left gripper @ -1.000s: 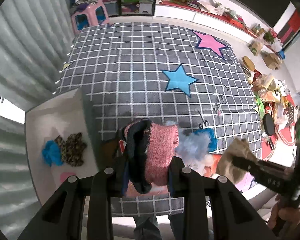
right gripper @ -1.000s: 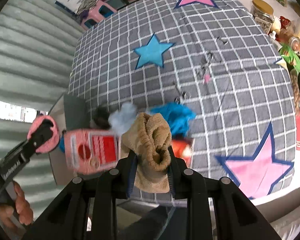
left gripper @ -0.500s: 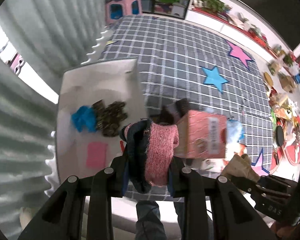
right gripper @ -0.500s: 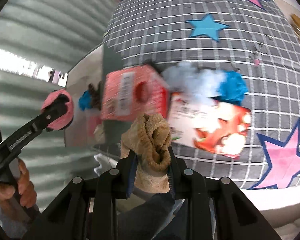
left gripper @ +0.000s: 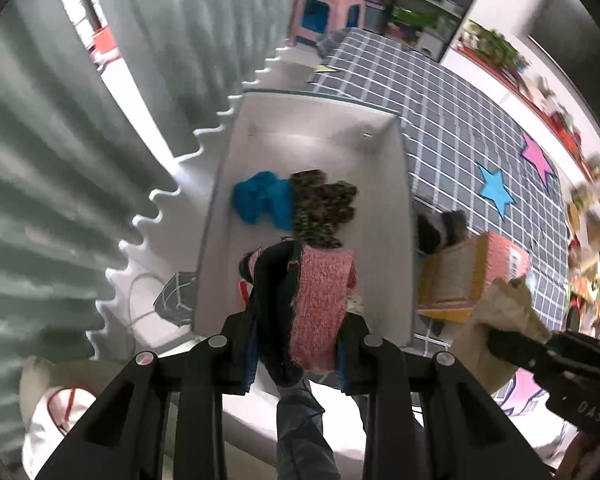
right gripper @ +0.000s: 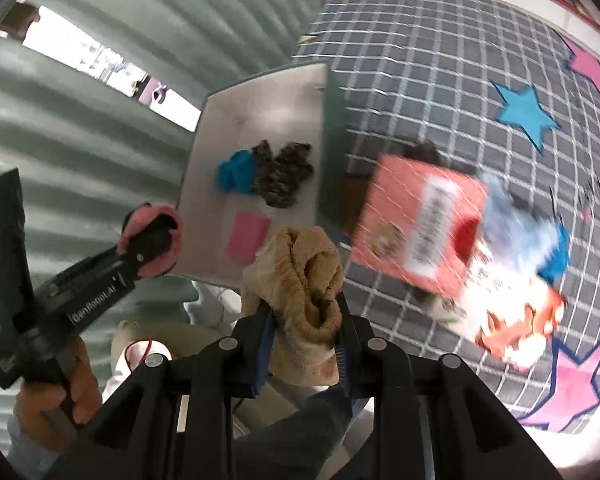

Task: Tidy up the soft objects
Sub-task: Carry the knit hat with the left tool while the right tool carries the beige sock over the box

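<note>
left tool (left gripper: 298, 312) — clenched on pink-and-dark sock (left gripper: 316, 304) | right tool (right gripper: 304, 320) — clenched on tan sock (right gripper: 304, 280)

Each view is taken from a fisheye camera mounted on a hand-held gripper, aimed steeply downward along its fingers from close above. The white box (left gripper: 236, 184) is centred in the left view and seen left of centre in the right view (right gripper: 296, 92). The checked blanket (left gripper: 452, 128) and the red carton (right gripper: 420, 232) are shared by both views.
</note>
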`<state>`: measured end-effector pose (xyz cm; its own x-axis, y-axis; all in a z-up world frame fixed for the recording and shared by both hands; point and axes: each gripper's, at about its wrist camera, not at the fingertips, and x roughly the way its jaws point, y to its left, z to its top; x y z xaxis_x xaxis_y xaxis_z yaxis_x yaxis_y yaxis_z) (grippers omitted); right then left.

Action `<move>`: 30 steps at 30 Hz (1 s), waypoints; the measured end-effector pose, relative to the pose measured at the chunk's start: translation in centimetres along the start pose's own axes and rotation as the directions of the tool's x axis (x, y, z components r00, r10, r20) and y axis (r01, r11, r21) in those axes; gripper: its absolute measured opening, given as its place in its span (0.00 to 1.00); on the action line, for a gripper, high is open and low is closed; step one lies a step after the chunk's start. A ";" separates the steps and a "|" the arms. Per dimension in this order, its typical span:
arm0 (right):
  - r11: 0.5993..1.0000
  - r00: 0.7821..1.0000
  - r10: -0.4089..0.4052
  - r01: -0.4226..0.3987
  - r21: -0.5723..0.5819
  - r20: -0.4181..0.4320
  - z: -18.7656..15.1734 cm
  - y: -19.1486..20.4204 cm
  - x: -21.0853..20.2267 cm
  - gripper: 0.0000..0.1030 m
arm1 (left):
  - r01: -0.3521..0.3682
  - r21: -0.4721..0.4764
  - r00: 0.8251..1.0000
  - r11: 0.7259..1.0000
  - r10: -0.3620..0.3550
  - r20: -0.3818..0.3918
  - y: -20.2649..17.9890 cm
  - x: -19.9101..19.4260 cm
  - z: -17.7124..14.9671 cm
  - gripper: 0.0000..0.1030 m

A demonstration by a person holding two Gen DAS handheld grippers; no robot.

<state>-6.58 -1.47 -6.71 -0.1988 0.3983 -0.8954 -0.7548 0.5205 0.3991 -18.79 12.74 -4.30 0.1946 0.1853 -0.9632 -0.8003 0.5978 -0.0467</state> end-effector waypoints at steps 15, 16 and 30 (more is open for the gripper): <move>0.990 0.998 -0.013 0.005 -0.139 -0.054 5.0 5.5 2.9 0.28 | -0.022 -0.091 1.000 0.996 0.020 -0.022 3.2 1.1 0.3 0.31; 0.990 0.998 -0.012 0.004 -0.143 -0.057 5.3 5.7 3.1 0.28 | -0.023 -0.092 0.999 0.996 0.021 -0.025 3.2 1.2 0.4 0.31; 0.986 0.996 -0.023 0.008 -0.168 -0.085 7.1 6.2 5.0 0.28 | -0.041 -0.061 0.998 0.997 0.037 -0.051 2.3 2.8 1.6 0.31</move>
<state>-7.80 9.14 -7.30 -0.2342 0.3209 -0.9177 -0.8504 0.3898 0.3533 -19.18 15.93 -6.66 0.1355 0.1678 -0.9765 -0.8407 0.5410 -0.0237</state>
